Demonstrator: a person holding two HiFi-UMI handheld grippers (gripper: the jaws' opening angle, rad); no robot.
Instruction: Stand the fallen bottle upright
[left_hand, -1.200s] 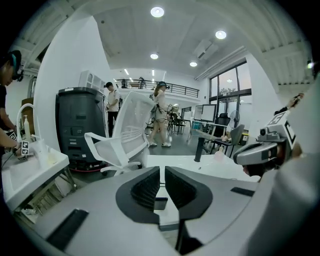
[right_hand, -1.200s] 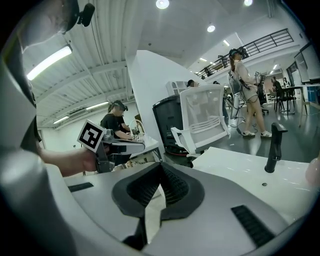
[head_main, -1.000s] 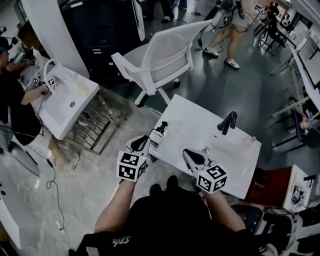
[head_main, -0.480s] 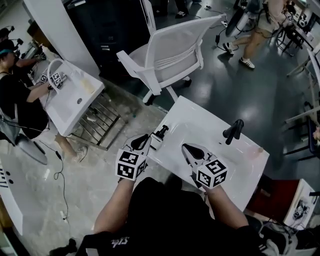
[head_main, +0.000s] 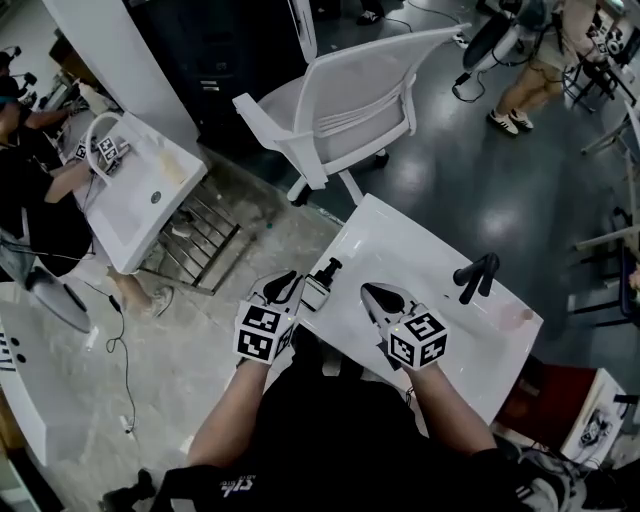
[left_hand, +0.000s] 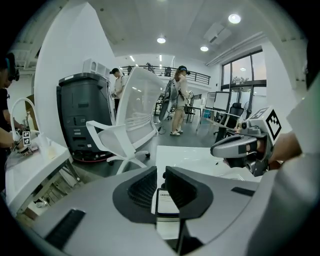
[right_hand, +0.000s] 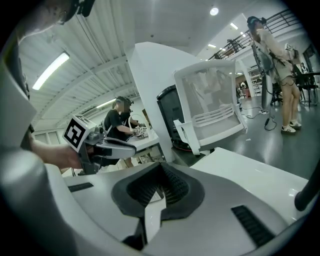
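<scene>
Long drop to the floor (head_main: 225, 265) off the left side of the white bench (head_main: 400, 235) (a sink top, really). That's my main worry, since the thing to be stood up sits right at that near-left edge.

The left gripper (head_main: 284, 286) has its fingers pinched together with nothing in them, and its tips are just beside the target. The right gripper (head_main: 372, 293) is the same, fingers closed and empty, hanging over the bench a bit further right. If they go in like that, closed fingers would shove rather than grab, and a shove toward the edge sends it over the side.

The bottle (head_main: 317, 293) looks to be lying with its black pump (head_main: 331, 268) pointing away from the person, though from this steep angle I can't be totally sure how flat it lies. If the body is round, it'll probably roll as soon as it's nudged.

Grabbing by the pump seems dicey too. It's small, likely slick and may swivel, so the body could swing loose and drop.
</scene>
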